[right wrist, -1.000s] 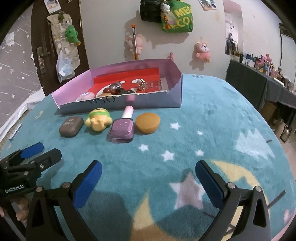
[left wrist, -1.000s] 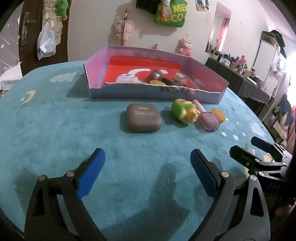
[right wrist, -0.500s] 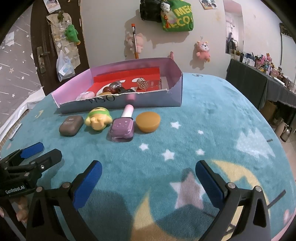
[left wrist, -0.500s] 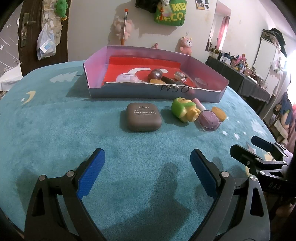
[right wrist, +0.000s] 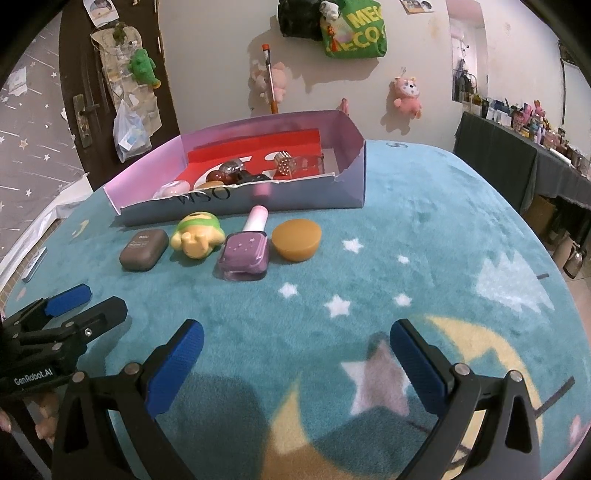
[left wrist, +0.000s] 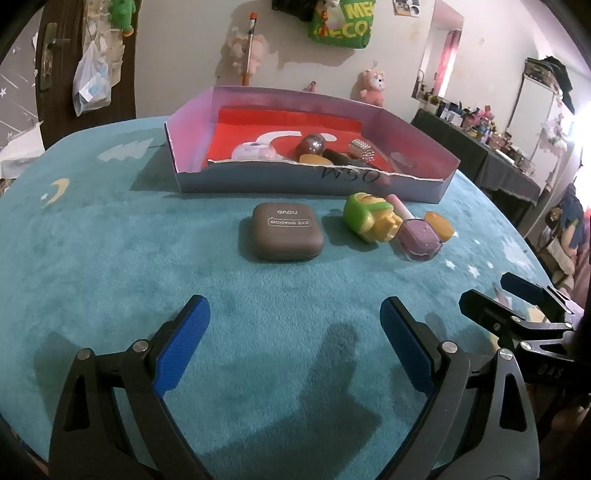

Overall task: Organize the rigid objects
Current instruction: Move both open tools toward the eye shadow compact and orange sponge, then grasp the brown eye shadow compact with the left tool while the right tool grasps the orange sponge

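A row of small objects lies on the teal cloth in front of a purple cardboard box point(left wrist: 369, 182) point(right wrist: 351, 177): a brown eye-shadow case point(left wrist: 282, 230) point(right wrist: 144, 249), a green and yellow toy point(left wrist: 369, 218) point(right wrist: 199, 236), a purple nail-polish bottle point(left wrist: 419, 236) point(right wrist: 245, 251) and an orange round lid point(left wrist: 439, 225) point(right wrist: 296, 240). The box holds several small items on its red floor. My left gripper point(left wrist: 293, 336) point(right wrist: 83, 304) is open and empty, short of the brown case. My right gripper point(right wrist: 295, 354) point(left wrist: 517, 291) is open and empty, nearer than the bottle and lid.
The teal cloth with stars and a moon point(right wrist: 480, 343) covers the round table. Plush toys and a green bag point(right wrist: 354, 33) hang on the wall behind. A dark door point(right wrist: 96, 92) is at the back left, a cluttered dark shelf point(right wrist: 517, 140) at the right.
Both grippers have eased slightly forward toward the row of objects. Both stay open, and no object has moved.
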A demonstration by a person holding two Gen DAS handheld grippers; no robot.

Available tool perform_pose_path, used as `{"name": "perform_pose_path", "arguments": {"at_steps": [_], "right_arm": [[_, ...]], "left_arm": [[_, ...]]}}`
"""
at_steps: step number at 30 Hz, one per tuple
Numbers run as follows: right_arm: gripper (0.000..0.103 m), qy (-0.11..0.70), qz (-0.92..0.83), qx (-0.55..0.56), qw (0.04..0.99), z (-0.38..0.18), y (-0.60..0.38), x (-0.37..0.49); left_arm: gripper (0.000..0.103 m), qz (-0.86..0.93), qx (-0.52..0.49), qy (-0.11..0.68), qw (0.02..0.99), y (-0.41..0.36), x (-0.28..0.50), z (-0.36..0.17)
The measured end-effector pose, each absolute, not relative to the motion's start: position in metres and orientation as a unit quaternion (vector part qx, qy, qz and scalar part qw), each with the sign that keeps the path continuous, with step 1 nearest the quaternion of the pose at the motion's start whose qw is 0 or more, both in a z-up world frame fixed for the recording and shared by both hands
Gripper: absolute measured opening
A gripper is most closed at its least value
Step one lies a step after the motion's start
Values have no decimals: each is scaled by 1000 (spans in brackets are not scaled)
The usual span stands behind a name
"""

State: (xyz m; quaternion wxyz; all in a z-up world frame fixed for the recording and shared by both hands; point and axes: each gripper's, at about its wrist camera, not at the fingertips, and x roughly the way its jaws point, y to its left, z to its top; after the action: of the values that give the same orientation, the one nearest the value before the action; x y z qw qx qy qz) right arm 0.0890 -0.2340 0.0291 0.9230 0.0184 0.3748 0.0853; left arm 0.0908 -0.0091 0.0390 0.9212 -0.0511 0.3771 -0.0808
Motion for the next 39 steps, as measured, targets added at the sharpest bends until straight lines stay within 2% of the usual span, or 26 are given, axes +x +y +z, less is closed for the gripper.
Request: {"name": "perform_pose_path", "arguments": {"at_steps": [13, 39], "right_arm": [[103, 376, 77, 22, 923, 43, -244, 108], [103, 447, 79, 13, 891, 42, -247, 184]], "left_arm": [[94, -69, -50, 389, 917, -5, 114, 48], [94, -85, -44, 463, 881, 6, 179, 46]]}}
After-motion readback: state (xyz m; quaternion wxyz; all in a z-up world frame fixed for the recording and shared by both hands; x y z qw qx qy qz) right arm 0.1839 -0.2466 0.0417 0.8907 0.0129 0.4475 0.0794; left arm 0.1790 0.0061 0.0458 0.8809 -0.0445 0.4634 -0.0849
